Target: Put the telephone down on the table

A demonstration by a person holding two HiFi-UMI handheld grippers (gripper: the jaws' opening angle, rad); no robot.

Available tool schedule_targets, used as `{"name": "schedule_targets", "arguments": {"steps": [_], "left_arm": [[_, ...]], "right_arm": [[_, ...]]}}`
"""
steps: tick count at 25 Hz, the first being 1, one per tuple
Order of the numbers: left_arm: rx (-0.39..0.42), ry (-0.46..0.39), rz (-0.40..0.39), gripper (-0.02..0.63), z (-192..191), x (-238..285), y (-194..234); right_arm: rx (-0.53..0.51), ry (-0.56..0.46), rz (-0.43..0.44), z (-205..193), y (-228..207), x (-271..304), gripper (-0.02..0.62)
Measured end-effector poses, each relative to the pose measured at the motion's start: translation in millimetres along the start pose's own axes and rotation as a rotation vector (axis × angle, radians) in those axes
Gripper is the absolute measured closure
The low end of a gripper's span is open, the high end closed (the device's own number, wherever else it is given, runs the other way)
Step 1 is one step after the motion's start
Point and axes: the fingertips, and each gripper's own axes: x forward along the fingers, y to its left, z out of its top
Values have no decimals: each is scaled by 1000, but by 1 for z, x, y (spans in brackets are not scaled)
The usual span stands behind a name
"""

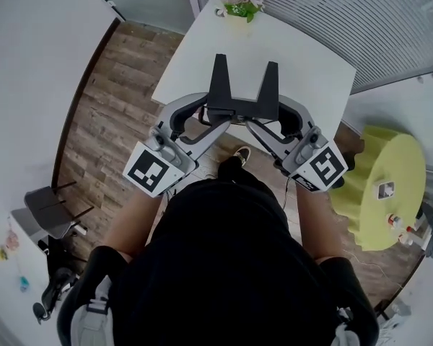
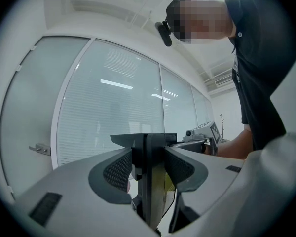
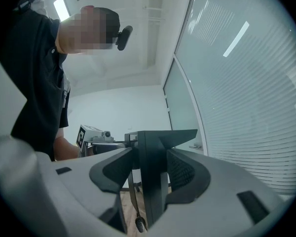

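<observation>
Black telephone (image 1: pixel 236 98) in the air at the near edge of the white table (image 1: pixel 303 71), pinched from both sides.

It's a black, U-shaped piece: a short cross-bar towards the person with two tapering prongs pointing away, over the table top. The left gripper (image 1: pixel 208 115) has its jaws pressed onto the bar's left end and the right gripper (image 1: pixel 265 118) onto the right end. Seen close from either side, a flat dark slab (image 2: pixel 150 181) stands edge-on between the meshed pads, and the same slab (image 3: pixel 153 181) fills the other pair. The table is plain white with a smooth top, set at an angle. Whether the telephone touches the top, I can't tell.
</observation>
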Motion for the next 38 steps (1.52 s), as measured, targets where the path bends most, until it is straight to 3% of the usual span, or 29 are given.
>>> {"name": "schedule_targets", "arguments": {"steps": [14, 23, 38], "left_arm": [[-67, 101, -142, 399, -35, 109, 0], [-118, 225, -239, 399, -80, 126, 21], [-246, 324, -340, 399, -162, 164, 74]], "right_arm": [[140, 10, -150, -30, -91, -55, 370], [260, 44, -230, -73, -118, -47, 370], [482, 106, -319, -159, -176, -24, 370]]}}
